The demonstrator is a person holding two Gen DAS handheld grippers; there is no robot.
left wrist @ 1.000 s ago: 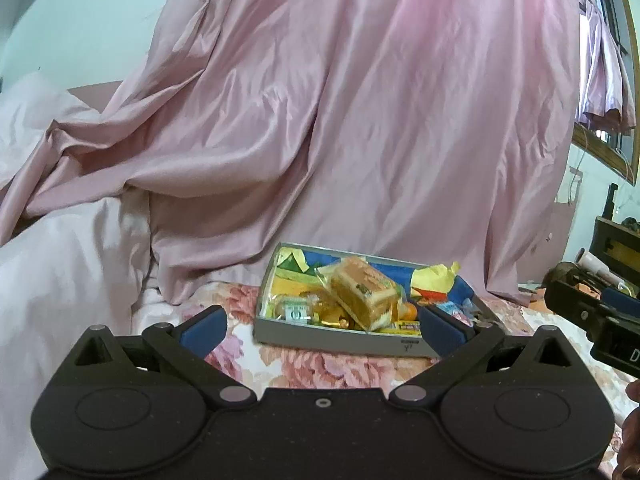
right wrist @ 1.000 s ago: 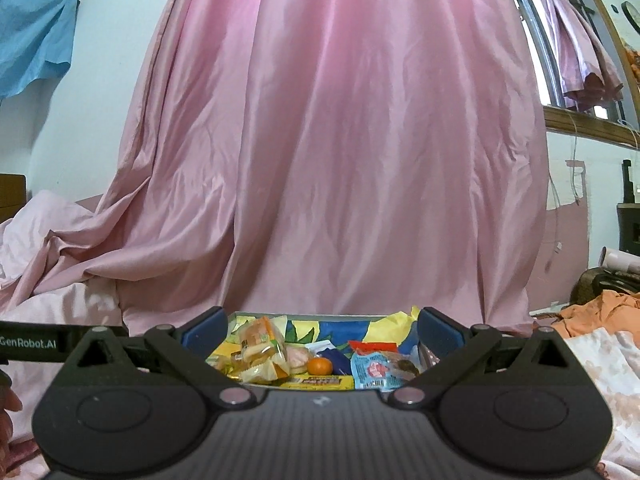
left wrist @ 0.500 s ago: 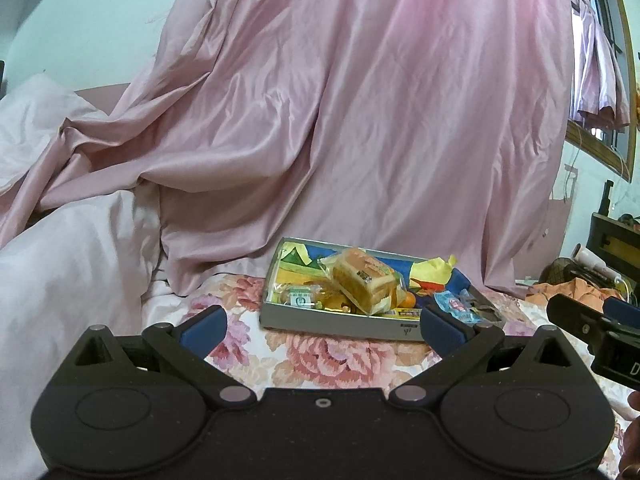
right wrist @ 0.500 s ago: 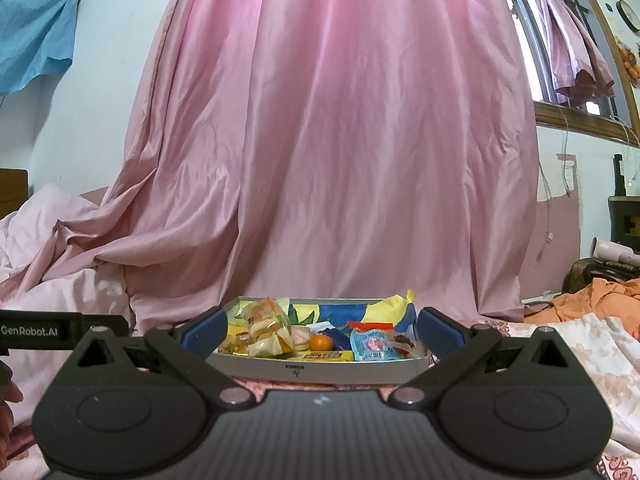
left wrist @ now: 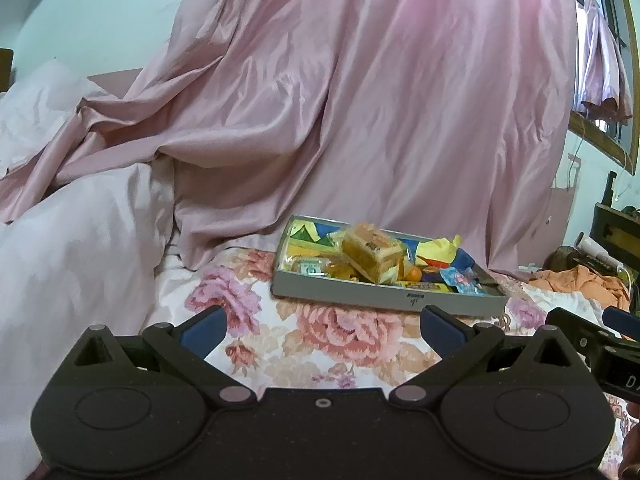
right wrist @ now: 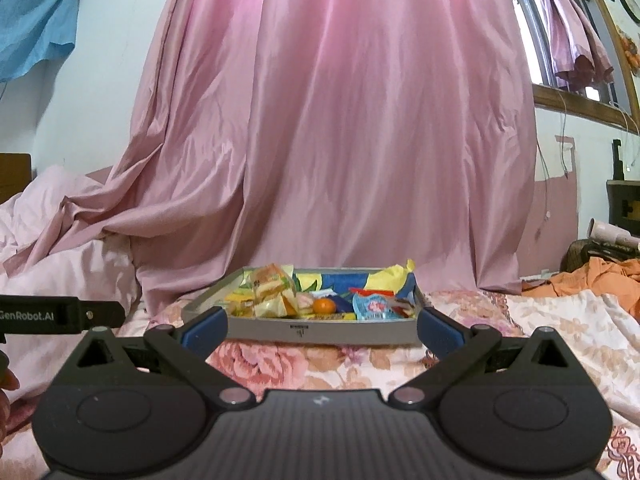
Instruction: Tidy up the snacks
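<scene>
Shallow grey rectangular tray (right wrist: 304, 334) of mixed snack packets sits on the floral pink-and-white bedsheet (left wrist: 320, 332), in front of a big hanging pink satin curtain (right wrist: 340, 120).

Right gripper (right wrist: 322, 326): jaws spread wide, nothing between them. Tray lies just beyond the blue fingertips (right wrist: 204, 326), centred in the gap, not touching.

Left gripper (left wrist: 322, 326): jaws also spread wide, empty. Tray is farther off here, beyond and to the right of centre, well apart from the tips.

Tray's long axis runs left-right. In right wrist view its long near wall faces the camera squarely; in left wrist view it's skewed, left end farther, right end nearer.

Contents: clear-wrapped yellow sponge cake packet (left wrist: 372, 252) tilted up at left-centre, small orange fruit (right wrist: 323, 306) mid-tray, light-blue and pink sachet (right wrist: 374, 306) to its right, yellow wrapper (right wrist: 394, 276) at far right.

Left view only: small green-and-white packet (left wrist: 310, 269) at tray's near left, plus the right gripper's black arm (left wrist: 592, 338) poking in at far right. Right view only: left gripper's black bar w/ "GenRobot.AI" lettering (right wrist: 52, 314) at left edge, blue cloth (right wrist: 32, 24) on the wall upper left, orange cloth (right wrist: 600, 278) at right, seen fuller than in left view.
</scene>
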